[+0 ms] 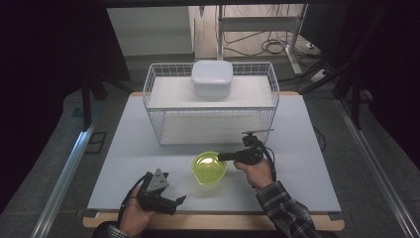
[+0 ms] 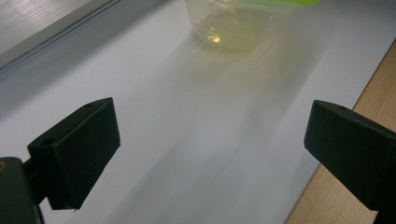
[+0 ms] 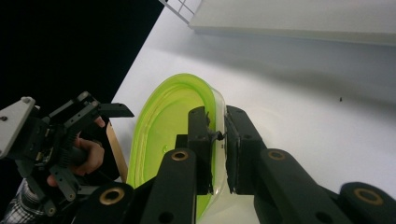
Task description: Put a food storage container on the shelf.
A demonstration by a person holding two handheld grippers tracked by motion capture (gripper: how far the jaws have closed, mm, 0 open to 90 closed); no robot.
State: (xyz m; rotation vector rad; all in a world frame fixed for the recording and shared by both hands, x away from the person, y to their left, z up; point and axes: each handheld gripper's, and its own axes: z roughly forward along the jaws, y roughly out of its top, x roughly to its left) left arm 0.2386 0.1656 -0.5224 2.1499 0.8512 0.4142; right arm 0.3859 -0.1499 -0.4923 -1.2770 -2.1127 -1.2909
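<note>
A clear plastic container with a lime-green lid (image 1: pixel 208 168) stands on the white table (image 1: pixel 124 148), near its front middle. My right gripper (image 1: pixel 221 157) reaches it from the right and is shut on its rim; in the right gripper view the jaws pinch the container's edge (image 3: pixel 217 135), one inside and one outside. My left gripper (image 1: pixel 171 193) rests low at the front left, held by a hand, jaws wide open with nothing between them. The left gripper view shows the container (image 2: pixel 233 23) ahead, beyond my open left gripper (image 2: pixel 210 149).
A white wire rack (image 1: pixel 210 101) stands at the back of the table with a white lidded box (image 1: pixel 212 78) on its top shelf. The table's wooden front edge (image 2: pixel 336 186) lies close to the left gripper. Dark floor and metal rails surround the table.
</note>
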